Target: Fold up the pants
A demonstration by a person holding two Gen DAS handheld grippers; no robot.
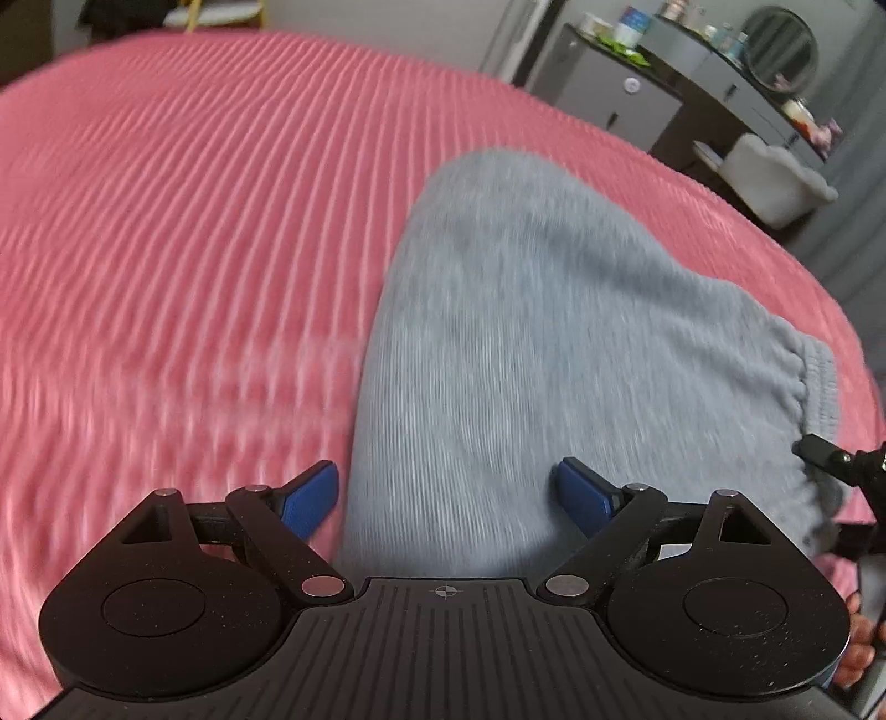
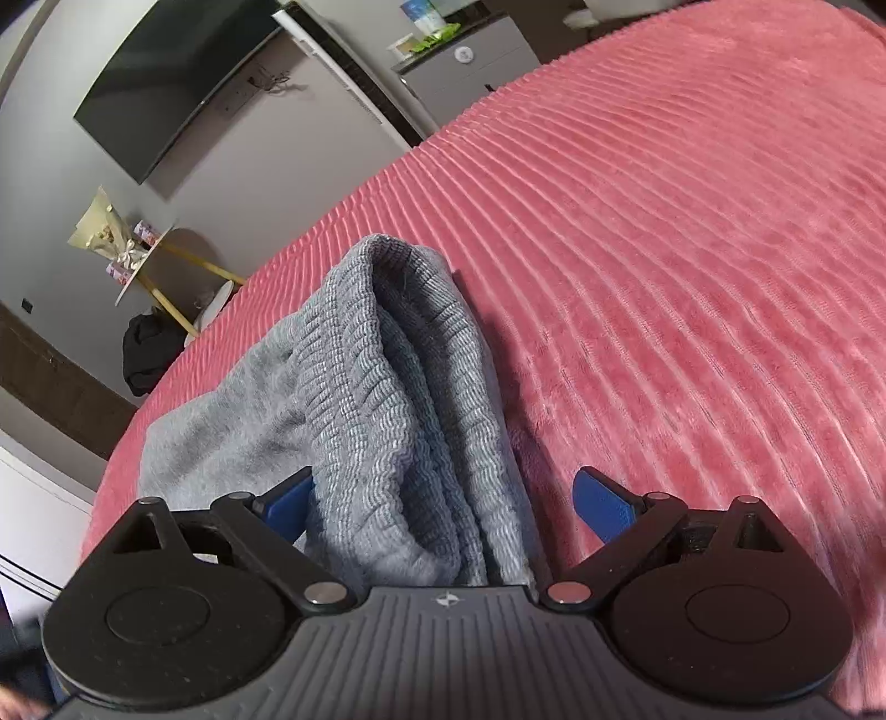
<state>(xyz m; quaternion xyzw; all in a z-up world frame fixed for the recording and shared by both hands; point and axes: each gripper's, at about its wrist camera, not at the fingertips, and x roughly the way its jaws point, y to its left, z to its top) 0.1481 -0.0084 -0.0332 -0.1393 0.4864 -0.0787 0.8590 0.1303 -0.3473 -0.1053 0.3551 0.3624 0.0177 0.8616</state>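
The grey ribbed pants (image 1: 498, 332) lie folded on the pink ribbed bedspread (image 1: 166, 221). In the left wrist view my left gripper (image 1: 447, 498) is open, its blue pads (image 1: 313, 495) straddling the pants' near left edge; the elastic waistband (image 1: 814, 399) lies at the right. The other gripper's black tip (image 1: 830, 459) shows there. In the right wrist view my right gripper (image 2: 443, 507) is open just above the stacked waistband layers (image 2: 398, 387), which run between its fingers. The bedspread (image 2: 692, 249) fills the right side.
A grey dresser (image 1: 637, 94) with bottles and a round mirror (image 1: 781, 52) stands beyond the bed's far right edge, with a pale chair (image 1: 775, 177). In the right wrist view a wall TV (image 2: 177, 94), a small round table (image 2: 149, 260) and a dark bag (image 2: 149, 349) sit past the bed's left edge.
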